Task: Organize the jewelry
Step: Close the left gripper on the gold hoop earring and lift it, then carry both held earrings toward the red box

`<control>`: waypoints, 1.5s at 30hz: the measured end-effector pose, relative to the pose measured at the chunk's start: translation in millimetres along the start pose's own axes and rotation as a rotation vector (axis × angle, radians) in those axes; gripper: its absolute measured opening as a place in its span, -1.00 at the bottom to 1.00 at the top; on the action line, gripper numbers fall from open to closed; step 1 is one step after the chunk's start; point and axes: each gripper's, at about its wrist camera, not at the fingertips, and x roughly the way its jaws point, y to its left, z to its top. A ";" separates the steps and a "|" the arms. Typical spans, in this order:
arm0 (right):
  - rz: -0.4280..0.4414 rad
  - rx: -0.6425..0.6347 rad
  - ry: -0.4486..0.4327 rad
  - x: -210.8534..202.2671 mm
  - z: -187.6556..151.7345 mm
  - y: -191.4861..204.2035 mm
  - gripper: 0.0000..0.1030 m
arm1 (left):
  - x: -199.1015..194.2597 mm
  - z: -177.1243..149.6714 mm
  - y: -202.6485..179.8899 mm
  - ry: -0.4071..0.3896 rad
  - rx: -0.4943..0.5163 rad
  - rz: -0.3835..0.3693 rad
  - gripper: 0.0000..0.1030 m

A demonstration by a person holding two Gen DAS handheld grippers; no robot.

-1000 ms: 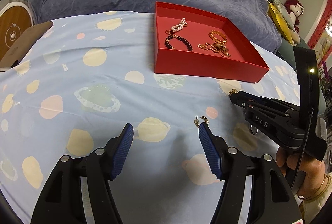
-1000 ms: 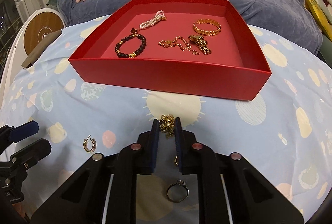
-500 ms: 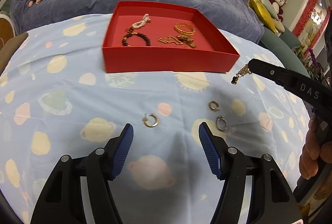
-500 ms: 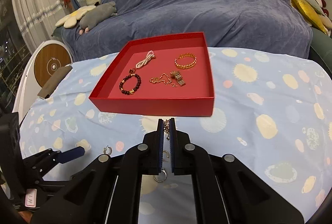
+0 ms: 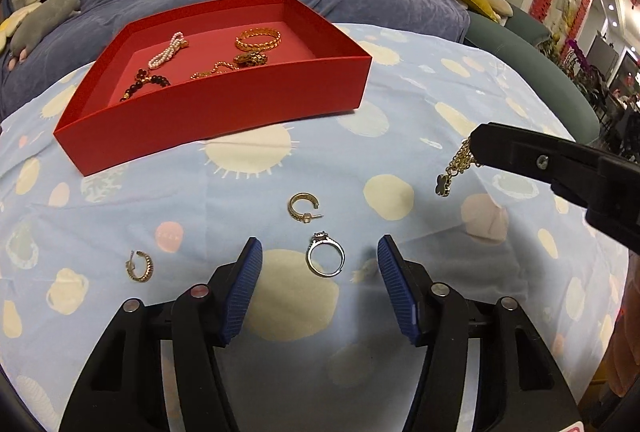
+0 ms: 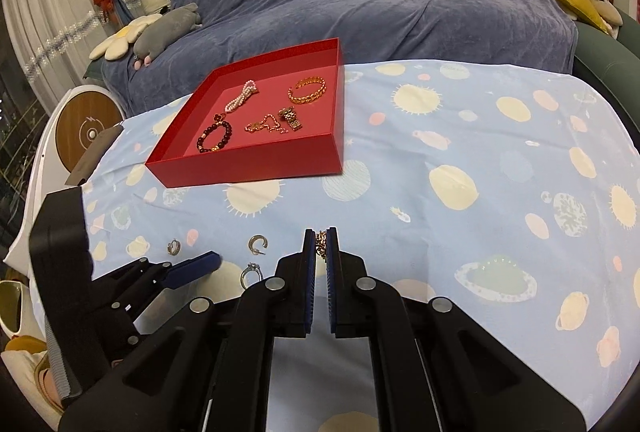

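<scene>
Your right hand-held gripper is clamped on a gold chain held clear of the worktop for transfer, your left hand-held gripper, jaws just narrowing, straddles the untouched silver ring at lower centre, red tray upper left.

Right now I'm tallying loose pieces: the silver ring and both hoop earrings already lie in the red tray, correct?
No. The silver ring and both hoop earrings lie on the tablecloth, outside the red tray, as the left wrist view shows.
</scene>
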 end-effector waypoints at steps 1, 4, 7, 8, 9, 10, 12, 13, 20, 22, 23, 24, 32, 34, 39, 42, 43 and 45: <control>0.001 -0.001 0.001 0.0 -0.3 -0.3 -0.92 | 0.1 -1.0 -2.6 -0.013 0.021 0.019 0.01; 0.002 -0.004 0.001 -0.5 -1.1 -1.1 -0.92 | 1.2 -2.7 -6.7 -0.022 0.049 0.050 -0.14; 0.001 -0.003 0.004 -0.1 -2.1 -1.2 -0.92 | 0.9 -1.7 -4.1 -0.024 0.050 0.065 -0.50; 0.002 -0.003 0.005 0.0 -2.4 -0.8 -0.92 | 1.1 -1.4 -2.0 -0.025 0.046 0.068 -0.63; 0.001 -0.004 0.005 -0.3 -2.8 -0.1 -0.92 | 1.2 -1.0 -0.3 -0.025 0.044 0.073 -0.69; 0.003 -0.004 0.005 -0.3 -2.6 -0.3 -0.92 | 1.1 -0.8 1.4 -0.025 0.042 0.076 -0.78; 0.004 -0.007 0.004 -0.4 -2.4 2.1 -0.92 | 0.8 -1.2 3.7 -0.025 0.037 0.082 -0.89; 0.005 -0.007 0.003 -0.6 -2.2 3.6 -0.92 | 0.6 -1.2 5.0 -0.025 0.036 0.083 -0.94; 0.015 -0.016 -0.004 -1.4 2.6 14.2 -0.92 | -3.8 -3.4 10.5 -0.020 0.026 0.085 -0.99; 0.016 -0.017 -0.003 -0.9 2.5 15.0 -0.92 | -6.2 -5.1 15.4 -0.017 0.015 0.082 -0.99; 0.016 -0.018 -0.002 -1.0 2.8 15.2 -0.92 | -8.0 -6.4 18.2 -0.015 0.009 0.081 -0.99; 0.016 -0.018 -0.001 -0.4 2.6 15.4 -0.92 | -9.6 -7.7 21.2 -0.013 0.002 0.080 -0.99; 0.019 -0.031 0.014 2.7 -1.6 21.6 -0.92 | -27.5 -17.0 44.7 -0.004 -0.060 0.054 -0.99; 0.022 -0.034 0.017 4.0 -2.6 22.9 -0.92 | -33.6 -18.5 50.2 -0.007 -0.079 0.043 -0.99; 0.041 -0.055 0.037 7.7 -8.1 32.8 -0.92 | -47.2 -22.4 61.3 -0.023 -0.097 0.040 -0.99; 0.054 -0.081 0.055 12.2 -12.7 43.7 -0.92 | -48.2 -27.3 66.5 -0.013 -0.103 0.041 -0.99; 0.058 -0.089 0.060 13.6 -13.8 47.5 -0.92 | -48.6 -29.6 68.5 -0.009 -0.104 0.041 -0.99; 0.069 -0.103 0.069 16.3 -16.0 55.0 -0.92 | -49.8 -34.1 71.3 -0.001 -0.104 0.042 -0.99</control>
